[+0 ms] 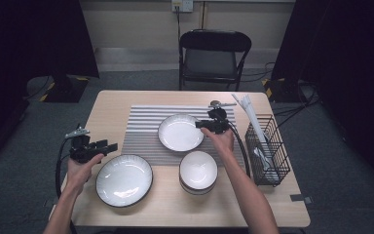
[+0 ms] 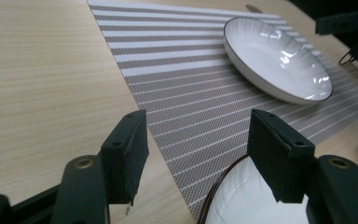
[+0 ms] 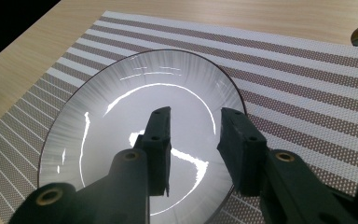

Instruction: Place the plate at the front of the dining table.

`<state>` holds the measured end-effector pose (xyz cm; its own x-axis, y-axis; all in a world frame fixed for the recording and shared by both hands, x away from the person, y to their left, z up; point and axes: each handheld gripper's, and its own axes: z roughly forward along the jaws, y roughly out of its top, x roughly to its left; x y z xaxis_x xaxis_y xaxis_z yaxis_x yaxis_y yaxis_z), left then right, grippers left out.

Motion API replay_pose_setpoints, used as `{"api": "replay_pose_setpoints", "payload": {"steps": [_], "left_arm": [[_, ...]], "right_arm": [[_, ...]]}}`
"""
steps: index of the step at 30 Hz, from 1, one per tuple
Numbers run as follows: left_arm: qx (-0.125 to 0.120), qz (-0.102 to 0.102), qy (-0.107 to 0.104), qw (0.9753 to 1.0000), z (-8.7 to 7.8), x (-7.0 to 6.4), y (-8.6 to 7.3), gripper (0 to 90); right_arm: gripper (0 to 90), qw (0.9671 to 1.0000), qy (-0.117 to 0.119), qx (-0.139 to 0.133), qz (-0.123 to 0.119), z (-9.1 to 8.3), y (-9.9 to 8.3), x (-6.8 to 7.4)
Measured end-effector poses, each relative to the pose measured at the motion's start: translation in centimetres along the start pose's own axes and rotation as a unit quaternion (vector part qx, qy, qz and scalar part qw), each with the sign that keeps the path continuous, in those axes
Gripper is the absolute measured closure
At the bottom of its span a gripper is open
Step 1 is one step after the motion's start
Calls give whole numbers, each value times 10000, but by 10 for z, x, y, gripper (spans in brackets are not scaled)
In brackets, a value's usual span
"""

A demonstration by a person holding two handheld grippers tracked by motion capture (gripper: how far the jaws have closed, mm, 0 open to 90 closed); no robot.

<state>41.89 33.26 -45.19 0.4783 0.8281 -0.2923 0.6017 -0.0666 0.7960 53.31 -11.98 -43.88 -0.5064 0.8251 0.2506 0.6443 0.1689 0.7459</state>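
A: Where are the right tongs (image 1: pixel 200 125)?

B: At the right rim of the plate (image 1: pixel 180 132) on the striped mat (image 1: pixel 141 124), near the surface's far edge. In the right gripper view the jaws stand a little apart over the plate's near rim; I cannot tell whether they touch it, and nothing sits between them.

A: And the left tongs (image 1: pixel 108 146)?

B: Near the surface's (image 1: pixel 112 105) left edge, held above the wood, jaws wide apart and empty. In the left gripper view they point across the mat's corner toward that plate, with the rim of the big plate (image 1: pixel 123 179) just below them.

A: What else is on the surface?

B: The big plate lies near the front edge, left of a stack of bowls (image 1: pixel 198 171). A wire basket (image 1: pixel 268 148) stands by the right edge.
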Motion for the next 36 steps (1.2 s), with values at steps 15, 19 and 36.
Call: {"api": "replay_pose_setpoints", "payload": {"steps": [15,19,36], "left_arm": [[-19,-109,304,9995,-12,16,-8,244],[67,-143,386,9991,-13,22,-12,225],[414,-22,1016,9940,-10,38,-32,229]], "right_arm": [[590,9997,226,-97,7,-17,-14,0],[551,9994,304,-130,114,-22,-19,2],[443,9987,346,-339,170,-45,-24,7]]}}
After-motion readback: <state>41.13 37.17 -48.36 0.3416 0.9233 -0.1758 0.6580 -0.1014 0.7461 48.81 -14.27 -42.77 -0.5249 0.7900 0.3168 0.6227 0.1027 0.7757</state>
